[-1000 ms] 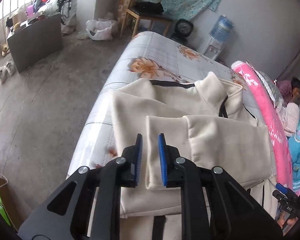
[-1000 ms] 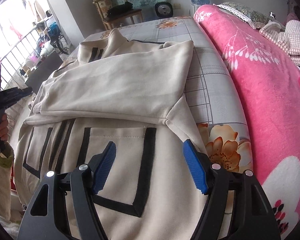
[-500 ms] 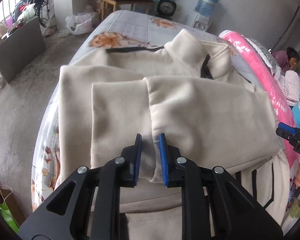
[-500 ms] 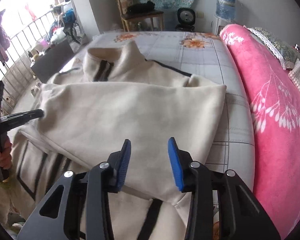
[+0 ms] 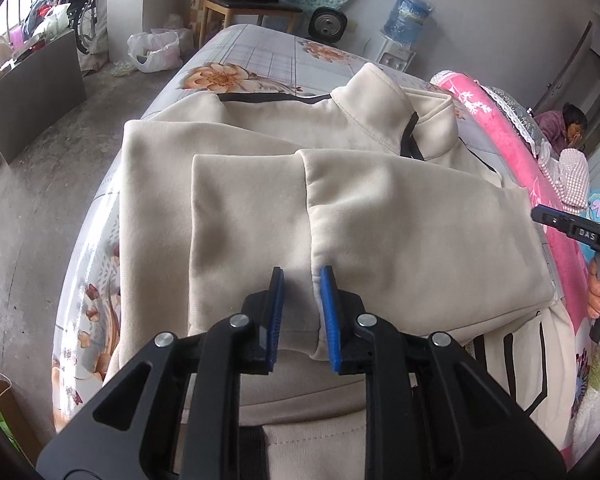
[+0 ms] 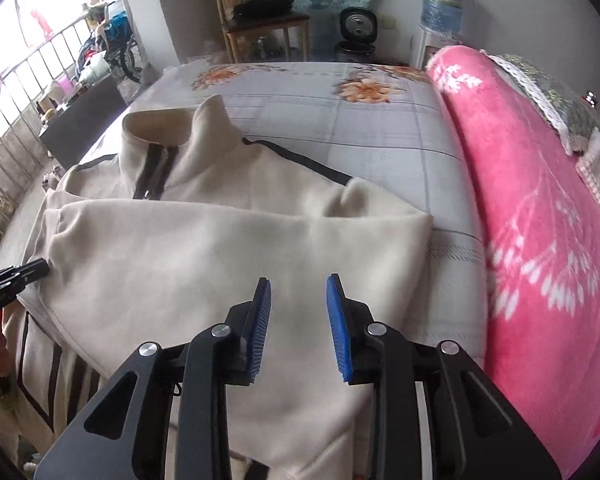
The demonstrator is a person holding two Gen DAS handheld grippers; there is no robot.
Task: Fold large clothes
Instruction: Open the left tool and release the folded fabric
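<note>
A large cream jacket [image 5: 260, 184] with black trim lies face up on the bed, collar at the far end, both sleeves folded across the chest. It also shows in the right wrist view [image 6: 204, 248]. My left gripper [image 5: 302, 314] hovers just above the sleeve cuff seam, its blue pads a narrow gap apart, holding nothing. My right gripper [image 6: 298, 326] is open over the folded sleeve near the jacket's right side, empty. The left gripper's tip shows at the left edge of the right wrist view [image 6: 16, 278], beside the cuff.
The bed sheet [image 6: 380, 136] is grey with orange flowers. A pink blanket roll [image 6: 540, 240] runs along the right side. A chair [image 5: 252, 4], fan [image 5: 330, 24] and water bottle [image 5: 408, 16] stand beyond the bed; bare floor [image 5: 40, 200] lies left.
My left gripper has come over the jacket to the sleeve cuff. My right gripper has narrowed from wide open and moved up from the pocket area onto the folded sleeve.
</note>
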